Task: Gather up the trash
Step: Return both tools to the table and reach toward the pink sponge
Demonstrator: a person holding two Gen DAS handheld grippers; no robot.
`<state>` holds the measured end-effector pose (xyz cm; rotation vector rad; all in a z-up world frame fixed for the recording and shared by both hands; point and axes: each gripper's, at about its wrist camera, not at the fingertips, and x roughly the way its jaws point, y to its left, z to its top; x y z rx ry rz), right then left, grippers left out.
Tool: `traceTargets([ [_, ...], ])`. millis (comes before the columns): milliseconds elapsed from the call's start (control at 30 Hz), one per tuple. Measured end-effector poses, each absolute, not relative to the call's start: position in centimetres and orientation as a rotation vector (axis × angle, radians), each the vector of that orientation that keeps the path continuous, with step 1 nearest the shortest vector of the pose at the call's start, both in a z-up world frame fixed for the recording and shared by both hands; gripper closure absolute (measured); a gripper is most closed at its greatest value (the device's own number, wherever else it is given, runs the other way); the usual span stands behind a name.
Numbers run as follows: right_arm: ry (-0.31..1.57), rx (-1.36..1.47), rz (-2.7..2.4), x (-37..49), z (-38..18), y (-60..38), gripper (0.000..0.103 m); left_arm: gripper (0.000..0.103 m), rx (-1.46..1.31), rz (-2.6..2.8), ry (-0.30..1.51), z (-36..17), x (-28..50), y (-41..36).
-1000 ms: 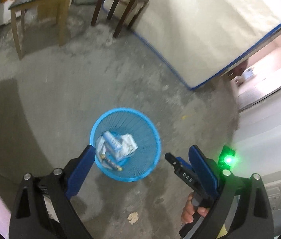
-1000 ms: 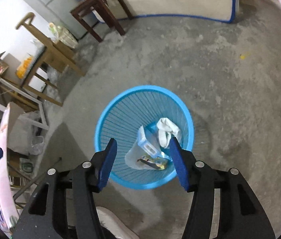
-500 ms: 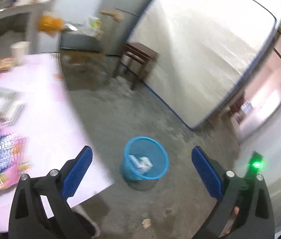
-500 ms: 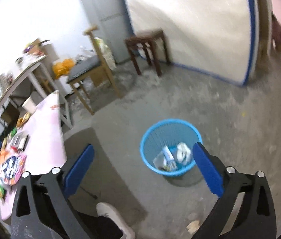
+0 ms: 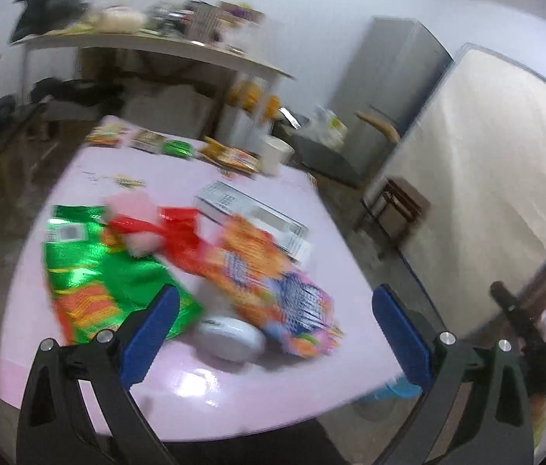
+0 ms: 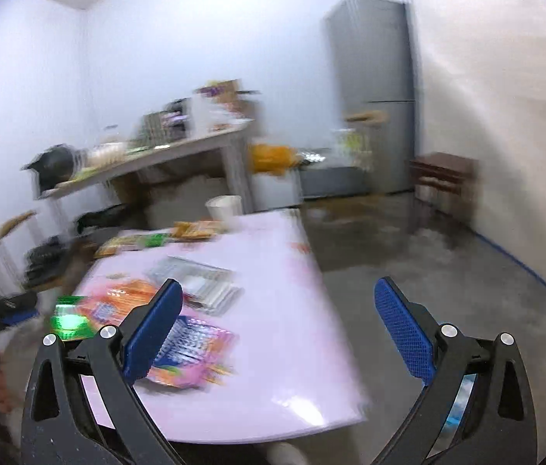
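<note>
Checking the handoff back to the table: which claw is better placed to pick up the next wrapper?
Left, probably. The left claw is open over the wrappers; the right claw, also open, faces bare pink table.

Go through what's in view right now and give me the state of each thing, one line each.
Left gripper: open, nothing between its jaws.
Right gripper: open, holds nothing; jaws have just been opening.
Green wrapper: lying flat on the pink table.
Orange wrapper: lying crumpled on the table.
White cup: standing upright at the table's far edge.
Blue bin: mostly hidden behind the table's edge.
</note>
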<state>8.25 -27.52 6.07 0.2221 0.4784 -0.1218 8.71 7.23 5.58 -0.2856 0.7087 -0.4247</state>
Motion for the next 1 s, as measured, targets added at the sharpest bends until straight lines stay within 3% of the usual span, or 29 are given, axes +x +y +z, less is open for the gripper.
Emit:
traceTargets([
  [167, 0.588, 0.314, 0.241, 16.0, 7.9, -25.3, 0.008, 0.006, -0.37, -0.38, 0.655, 4.7, 11.9, 12.1],
  [400, 0.898, 0.352, 0.553, 28.3, 6.8, -18.8, 0.01, 0.006, -0.418, -0.285, 0.687, 2.3, 18.2, 15.0],
  [667, 1.259, 0.2, 0.634, 38.3, -0.3, -10.0, 0.016, 0.039, -0.639, -0.166, 0.901, -3.7, 26.4, 18.7],
  [1000, 1.491, 0.134, 0.559, 42.1, -6.8, -6.9, 0.017, 0.05, -0.717, -0.157, 0.972, -5.4, 28.8, 18.8],
])
